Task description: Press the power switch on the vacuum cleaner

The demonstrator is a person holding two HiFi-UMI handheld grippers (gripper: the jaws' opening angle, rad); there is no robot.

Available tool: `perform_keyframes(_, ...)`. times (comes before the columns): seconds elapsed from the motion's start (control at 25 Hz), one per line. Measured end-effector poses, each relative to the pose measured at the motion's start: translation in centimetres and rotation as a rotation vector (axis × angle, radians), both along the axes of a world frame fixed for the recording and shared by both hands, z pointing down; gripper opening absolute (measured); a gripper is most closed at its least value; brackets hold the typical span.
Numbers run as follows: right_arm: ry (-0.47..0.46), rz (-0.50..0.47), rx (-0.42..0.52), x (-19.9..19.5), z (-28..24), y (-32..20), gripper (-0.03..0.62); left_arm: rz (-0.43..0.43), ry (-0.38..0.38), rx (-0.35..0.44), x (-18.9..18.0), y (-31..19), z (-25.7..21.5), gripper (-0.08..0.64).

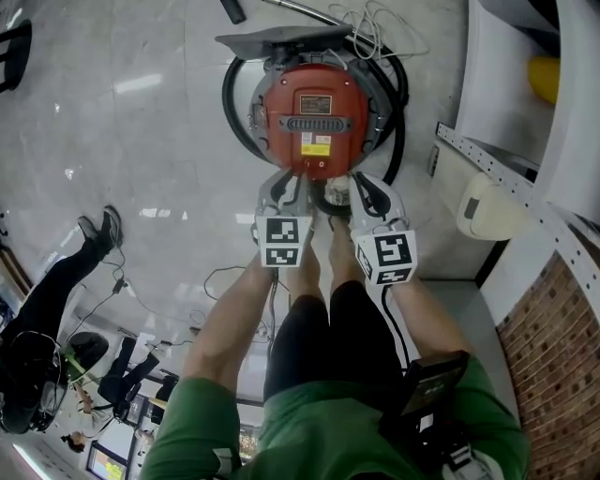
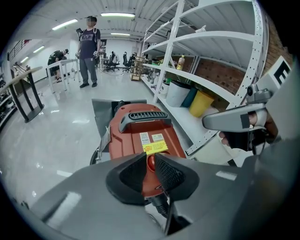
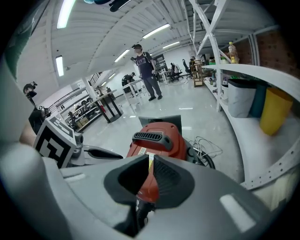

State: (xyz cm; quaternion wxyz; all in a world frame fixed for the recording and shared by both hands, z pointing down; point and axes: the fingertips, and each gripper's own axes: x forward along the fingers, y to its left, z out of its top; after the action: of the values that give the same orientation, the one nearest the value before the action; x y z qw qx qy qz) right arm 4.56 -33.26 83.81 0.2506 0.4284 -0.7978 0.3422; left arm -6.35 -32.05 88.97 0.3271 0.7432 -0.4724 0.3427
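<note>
A red vacuum cleaner (image 1: 316,112) stands on the pale floor, with a black carry handle (image 1: 316,123) and a yellow label (image 1: 316,148) on top. Both grippers hang side by side over its near edge. My left gripper (image 1: 289,187) is shut, its tips just above the near rim. In the left gripper view its pads (image 2: 150,161) leave only a slit, where a round red button (image 2: 150,164) of the vacuum (image 2: 140,136) shows. My right gripper (image 1: 361,190) is also shut and holds nothing. In the right gripper view it (image 3: 150,164) points at the vacuum's (image 3: 157,140) near side.
A black hose (image 1: 234,94) loops round the vacuum and a white cable (image 1: 375,23) lies behind it. White shelving (image 1: 506,178) and a brick wall (image 1: 562,356) close off the right. A person (image 2: 88,51) stands far across the hall. Another person (image 1: 56,281) is at the left.
</note>
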Motion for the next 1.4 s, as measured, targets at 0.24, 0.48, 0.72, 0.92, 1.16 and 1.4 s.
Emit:
perform_keyframes(0.24,-0.004,-0.001,-0.02,-0.3,1.8,0.2,0.02,0.0,-0.004,-0.018,0.0,0.2,1.7,0.061)
perform_keyframes(0.48,-0.008,-0.006,-0.032,-0.6,2.8,0.2,0.02,-0.011,0.009,-0.032,0.0,0.3,2.6,0.061)
perform_keyframes(0.72,-0.012,-0.009,-0.042,-1.0,3.4,0.2,0.02,-0.005,0.018,-0.03,0.0,0.3,2.7,0.061)
perform_keyframes(0.92,-0.011,-0.015,-0.049,-1.1,3.8,0.1,0.02,-0.002,0.014,-0.031,0.0,0.4,2.9,0.061)
perform_keyframes(1.16,-0.01,-0.017,-0.059,-1.1,3.9,0.0,0.02,0.009,0.004,-0.038,-0.1,0.3,3.0,0.057)
perform_keyframes(1.4,-0.009,-0.019,-0.066,-1.0,4.0,0.1,0.02,0.014,-0.001,-0.044,0.0,0.4,3.2,0.048)
